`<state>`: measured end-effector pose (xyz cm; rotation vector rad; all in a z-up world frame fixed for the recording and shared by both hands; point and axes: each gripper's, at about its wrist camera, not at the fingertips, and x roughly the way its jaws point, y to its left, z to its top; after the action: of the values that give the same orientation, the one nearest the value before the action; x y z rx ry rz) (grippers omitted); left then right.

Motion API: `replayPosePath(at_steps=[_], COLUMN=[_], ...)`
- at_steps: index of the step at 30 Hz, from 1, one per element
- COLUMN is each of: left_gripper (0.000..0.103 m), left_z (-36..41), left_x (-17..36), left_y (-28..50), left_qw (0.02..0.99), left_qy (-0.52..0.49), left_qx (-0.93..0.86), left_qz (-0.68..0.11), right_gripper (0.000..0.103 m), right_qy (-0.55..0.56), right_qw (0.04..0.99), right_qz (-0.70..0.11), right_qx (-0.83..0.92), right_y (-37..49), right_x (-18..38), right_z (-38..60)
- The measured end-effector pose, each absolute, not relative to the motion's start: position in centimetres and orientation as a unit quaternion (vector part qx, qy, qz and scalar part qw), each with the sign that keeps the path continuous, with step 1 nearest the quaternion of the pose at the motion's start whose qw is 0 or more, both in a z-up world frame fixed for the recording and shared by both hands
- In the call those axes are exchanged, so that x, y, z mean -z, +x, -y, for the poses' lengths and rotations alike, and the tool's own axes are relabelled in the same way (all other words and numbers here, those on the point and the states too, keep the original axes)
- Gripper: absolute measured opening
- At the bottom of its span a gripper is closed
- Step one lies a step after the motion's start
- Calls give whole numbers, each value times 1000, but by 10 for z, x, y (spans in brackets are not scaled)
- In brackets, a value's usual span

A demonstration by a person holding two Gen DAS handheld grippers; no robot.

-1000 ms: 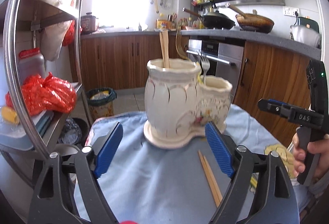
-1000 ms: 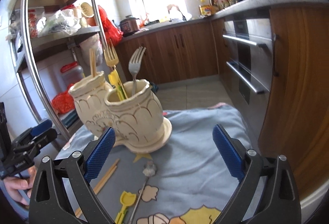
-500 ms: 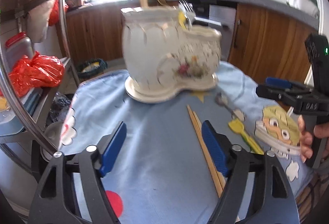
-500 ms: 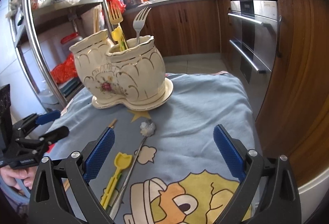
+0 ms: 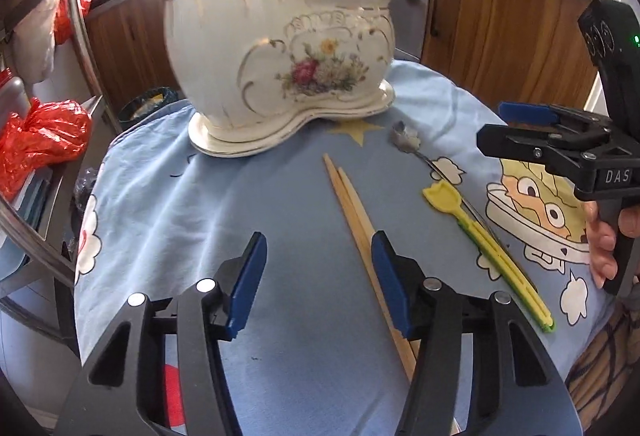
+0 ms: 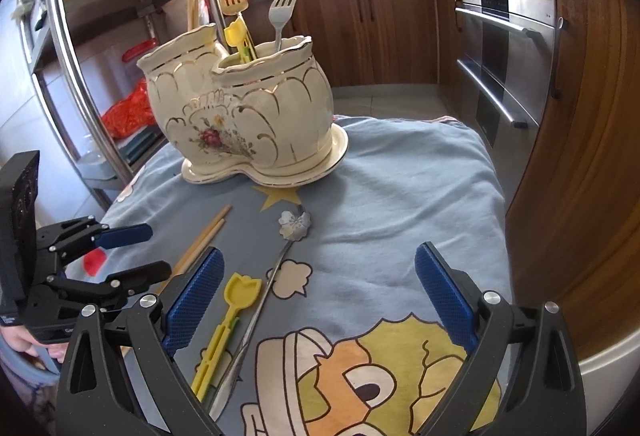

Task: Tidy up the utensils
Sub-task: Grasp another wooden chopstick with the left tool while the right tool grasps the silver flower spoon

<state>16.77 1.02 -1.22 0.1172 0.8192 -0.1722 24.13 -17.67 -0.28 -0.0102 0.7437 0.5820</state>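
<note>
Standing in the ceramic holder (image 6: 244,115) are two forks, chopsticks and a yellow utensil; loose chopsticks (image 5: 360,220), a spoon (image 6: 294,224) and a yellow fork (image 6: 224,324) remain on the blue cloth (image 6: 400,195). The left gripper (image 5: 316,276), half spread, has just been closing with nothing between its fingers; the right gripper (image 6: 316,300) gapes wide, empty.

The only letters that can be read are "DAS", in pale capitals on the black body of the right gripper (image 5: 556,139), seen from the left wrist view; the word runs on to the picture's edge, so it may be cut. The left gripper (image 6: 132,252) carries small pale print on its lower body in the right wrist view, but it is too small to read. No other readable text shows.
</note>
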Motion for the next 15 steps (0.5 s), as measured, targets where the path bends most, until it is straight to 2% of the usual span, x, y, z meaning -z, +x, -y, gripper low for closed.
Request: replayPosePath(at_steps=[7,10,12,14,15], left_gripper=[54,52,49,45,44], left_z=[-11,-11,-11,-12,-11], left_x=[15,16,16,16,16], left_y=[172,175,177,177,178], left_qw=[907,904,903,902,901], left_qy=[51,48,41,39,39], left_qx=[80,80,84,89,90], left_qz=[-411,-417,-420,-421,-422], right_gripper=[96,92,74,64,63], right_qy=[-20,-31,-37,-40,-40], right_qw=[882,877,874,870,869], right_qz=[-370,-378,-387,-396,-398], right_qx=[-290,-293,-292,-291,-291], right_y=[239,238,237,238,237], right_x=[8,11,14,17,17], right_z=[169,165,163,162,162])
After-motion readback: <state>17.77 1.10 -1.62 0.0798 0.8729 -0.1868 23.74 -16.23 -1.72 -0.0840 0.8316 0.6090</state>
